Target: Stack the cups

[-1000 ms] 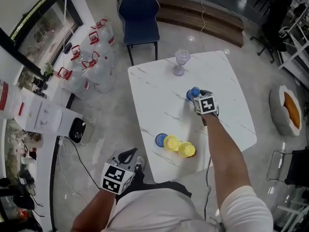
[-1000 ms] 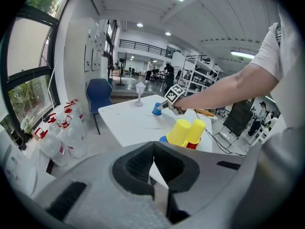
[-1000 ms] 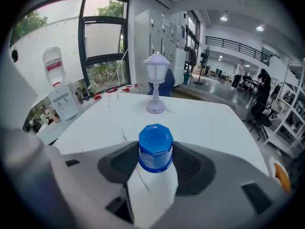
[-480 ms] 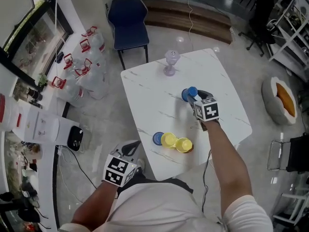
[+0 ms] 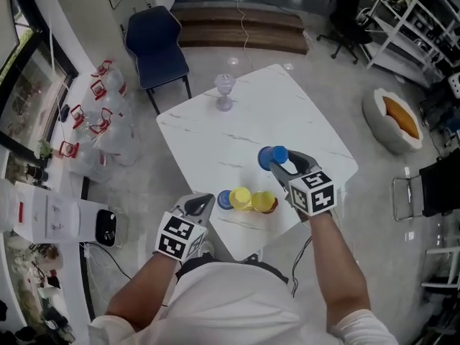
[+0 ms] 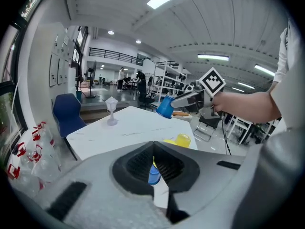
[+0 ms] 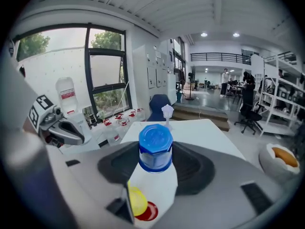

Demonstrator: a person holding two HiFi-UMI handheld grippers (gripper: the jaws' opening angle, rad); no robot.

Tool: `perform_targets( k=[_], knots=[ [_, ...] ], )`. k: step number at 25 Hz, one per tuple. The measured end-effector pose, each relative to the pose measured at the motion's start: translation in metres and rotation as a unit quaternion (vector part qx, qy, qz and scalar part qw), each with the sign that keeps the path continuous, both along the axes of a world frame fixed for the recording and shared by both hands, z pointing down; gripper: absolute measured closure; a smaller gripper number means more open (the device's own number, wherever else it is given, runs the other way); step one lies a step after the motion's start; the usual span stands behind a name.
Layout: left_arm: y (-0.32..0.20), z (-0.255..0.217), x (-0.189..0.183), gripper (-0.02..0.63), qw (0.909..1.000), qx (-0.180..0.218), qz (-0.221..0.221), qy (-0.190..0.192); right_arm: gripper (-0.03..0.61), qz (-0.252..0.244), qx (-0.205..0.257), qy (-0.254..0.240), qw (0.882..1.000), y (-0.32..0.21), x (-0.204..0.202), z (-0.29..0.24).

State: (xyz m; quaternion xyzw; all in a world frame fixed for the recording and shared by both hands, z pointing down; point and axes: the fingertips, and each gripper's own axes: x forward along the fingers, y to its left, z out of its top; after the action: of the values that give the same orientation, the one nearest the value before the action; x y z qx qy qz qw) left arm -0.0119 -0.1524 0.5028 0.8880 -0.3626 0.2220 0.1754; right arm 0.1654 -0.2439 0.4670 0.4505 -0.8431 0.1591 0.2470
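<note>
Right tool (image 5: 282,165) is clamped on a blue cup (image 7: 155,147), jaws across the side wall, the cup's closed faceted end facing that tool's camera; the left gripper view shows it tilted in the air above the surface (image 5: 215,135). Left tool (image 5: 195,205) has its jaws together on nothing and sits just off the near edge of the surface. Near that edge stands a row: second blue cup (image 5: 225,200), yellow cup (image 5: 241,198), second yellow cup (image 5: 262,201) with a bit of red at its edge, unclear what. The cups look like light, thin plastic: stiff enough, but smooth and likely to slip or flex. Best hold is probably on the side wall at mid-height with a moderate squeeze, leaving the open mouth free for nesting. A clear stemmed goblet (image 5: 224,90) stands well apart at the far side.
</note>
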Motion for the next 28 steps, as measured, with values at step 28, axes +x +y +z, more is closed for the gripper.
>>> perform_targets(
  k=[28],
  knots=[
    [0.049,0.004,0.000,0.604,0.9987,-0.007,0.050,0.005,0.303,-0.046,-0.055,0.080,0.994,0.101,-0.052,0.034]
  ],
)
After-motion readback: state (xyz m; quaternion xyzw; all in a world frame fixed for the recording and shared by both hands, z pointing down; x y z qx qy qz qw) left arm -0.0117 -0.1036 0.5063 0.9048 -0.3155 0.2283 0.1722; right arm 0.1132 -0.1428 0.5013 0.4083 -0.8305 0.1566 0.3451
